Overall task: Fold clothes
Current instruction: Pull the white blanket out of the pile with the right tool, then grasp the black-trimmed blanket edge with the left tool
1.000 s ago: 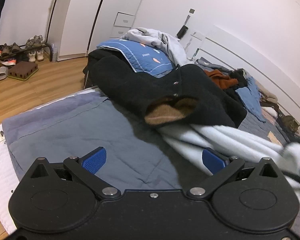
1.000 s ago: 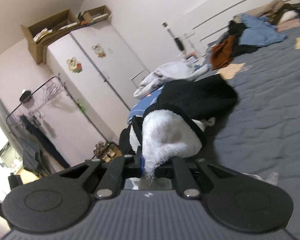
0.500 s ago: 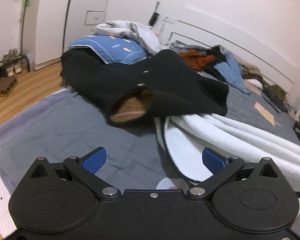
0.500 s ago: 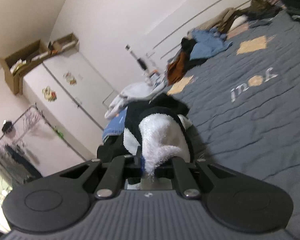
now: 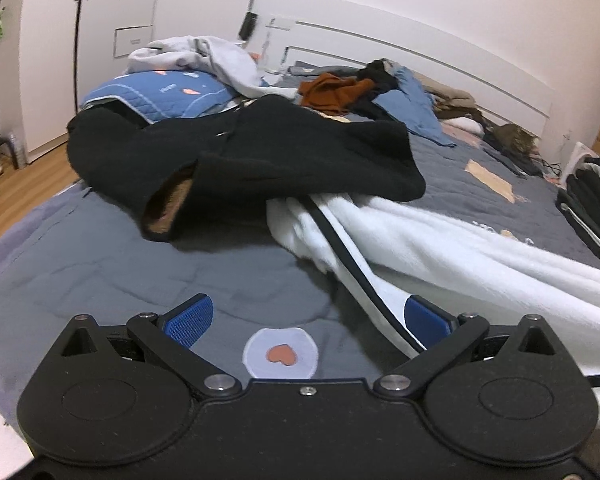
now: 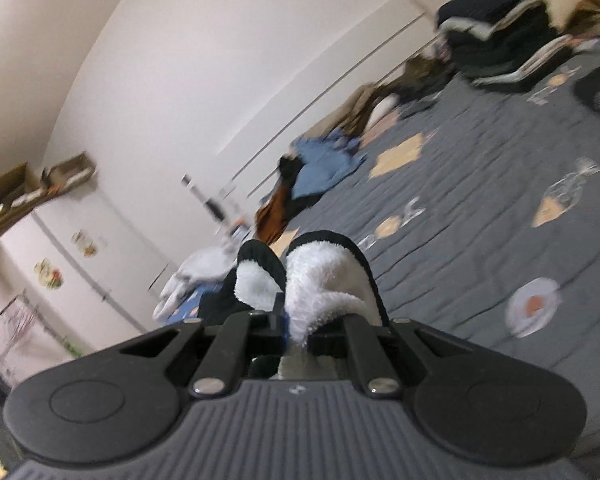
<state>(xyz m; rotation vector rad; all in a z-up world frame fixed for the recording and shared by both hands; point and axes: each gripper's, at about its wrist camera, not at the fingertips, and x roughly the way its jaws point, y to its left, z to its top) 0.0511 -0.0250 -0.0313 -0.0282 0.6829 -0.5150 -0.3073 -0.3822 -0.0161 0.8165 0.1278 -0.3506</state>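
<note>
Compared with one second ago, the right wrist view has swung across the bed (image 6: 480, 208): the black garment that filled its middle is now out of it, and the folded dark pile (image 6: 496, 44) by the headboard has come in. In the left wrist view the white fleece garment (image 5: 440, 240) now stretches further out from under the black coat (image 5: 260, 156).

The right gripper (image 6: 296, 320) has its jaws pressed together, pinching an edge of the white fleece garment (image 6: 320, 280), whose black trim curls around the tuft. The left gripper (image 5: 306, 314) has its jaws spread wide; the right blue pad (image 5: 426, 316) lies against the fleece, nothing is pinched.

The left gripper tilts downward over the grey bed cover (image 5: 100, 264). The right one points nearly level along the bed.
</note>
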